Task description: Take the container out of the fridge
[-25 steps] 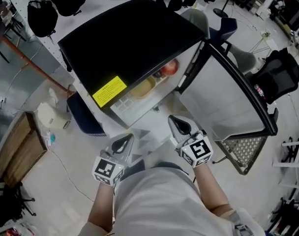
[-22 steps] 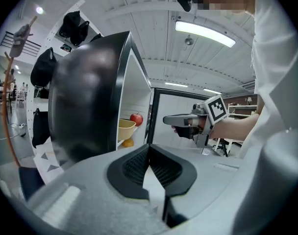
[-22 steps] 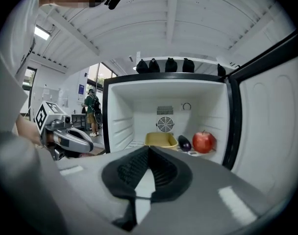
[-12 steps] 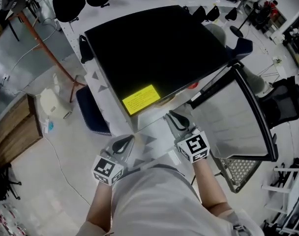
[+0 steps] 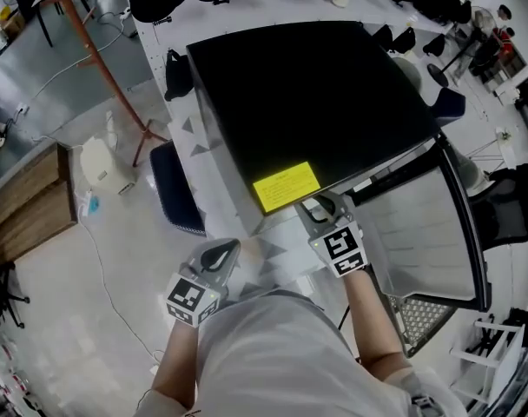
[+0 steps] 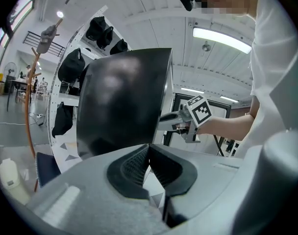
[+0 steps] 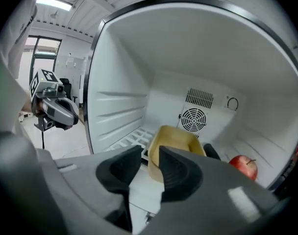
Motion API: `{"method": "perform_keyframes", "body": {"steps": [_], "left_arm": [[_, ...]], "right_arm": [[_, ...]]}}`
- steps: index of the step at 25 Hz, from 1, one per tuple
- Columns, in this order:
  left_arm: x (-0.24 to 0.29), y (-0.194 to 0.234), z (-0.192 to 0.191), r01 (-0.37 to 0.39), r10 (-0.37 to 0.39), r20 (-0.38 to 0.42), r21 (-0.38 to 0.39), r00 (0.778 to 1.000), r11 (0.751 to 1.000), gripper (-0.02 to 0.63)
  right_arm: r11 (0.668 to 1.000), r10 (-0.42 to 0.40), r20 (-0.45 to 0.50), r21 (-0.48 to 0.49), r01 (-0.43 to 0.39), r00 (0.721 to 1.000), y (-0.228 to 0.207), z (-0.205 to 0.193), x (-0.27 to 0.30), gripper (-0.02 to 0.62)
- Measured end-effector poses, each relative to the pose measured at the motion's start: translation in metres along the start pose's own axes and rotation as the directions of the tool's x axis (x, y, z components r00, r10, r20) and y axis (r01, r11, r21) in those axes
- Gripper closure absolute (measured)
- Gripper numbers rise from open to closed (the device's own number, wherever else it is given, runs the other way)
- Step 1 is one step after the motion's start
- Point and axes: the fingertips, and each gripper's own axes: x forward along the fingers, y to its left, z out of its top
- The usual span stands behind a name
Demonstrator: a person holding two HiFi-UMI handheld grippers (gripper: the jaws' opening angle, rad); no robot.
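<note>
The fridge [image 5: 307,102], a black-topped box with a yellow sticker [image 5: 286,187] near its front edge, stands with its door [image 5: 429,224] swung wide to the person's right, so the opening step looks finished. Taking hold and lifting out are both left to do. Inside, the white cavity holds little: a wire shelf [image 7: 132,138] runs across the floor of the compartment, and a round fan grille [image 7: 194,119] sits in the back wall. The container [image 7: 181,138], a pale yellow open tub with no lid, rests on that shelf toward the middle and well back from the opening, nothing touching it. What shows of its inside looks bare, though its near part is hidden behind the tongs. A red apple [image 7: 243,166] lies loose on the fridge floor to the right of the tub, apart from it. A small dark thing [image 7: 211,152] peeks out just behind the tub's right corner, too hidden to name. The right tongs [image 7: 150,160] are at the mouth of the fridge, under the front edge of its top, and point straight at the tub. Their jaws are opening, with only air between them and the tub beyond their tips. The left tongs [image 6: 149,151] hang back outside the fridge, close to the person's body, with the jaws pressed together on nothing. By my reading the reach is under way, and the job stands at roughly its first third.
</note>
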Motion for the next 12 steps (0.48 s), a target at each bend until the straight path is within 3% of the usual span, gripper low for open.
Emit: {"method": "perform_keyframes", "body": {"steps": [7,12], "left_arm": [[-0.008,0.010,-0.002,-0.029,0.029,-0.002,-0.012,1.000,1.000,0.598],[-0.013,0.014,-0.004,-0.043,0.043,-0.002,-0.012,0.999,0.999,0.598]], "right_arm": [[0.998,0.004,-0.045,-0.064,-0.007,0.999,0.002,-0.004,0.019,0.489],[0.982,-0.032,-0.109,-0.187,0.011,0.994,0.002,-0.010,0.025,0.489]]}}
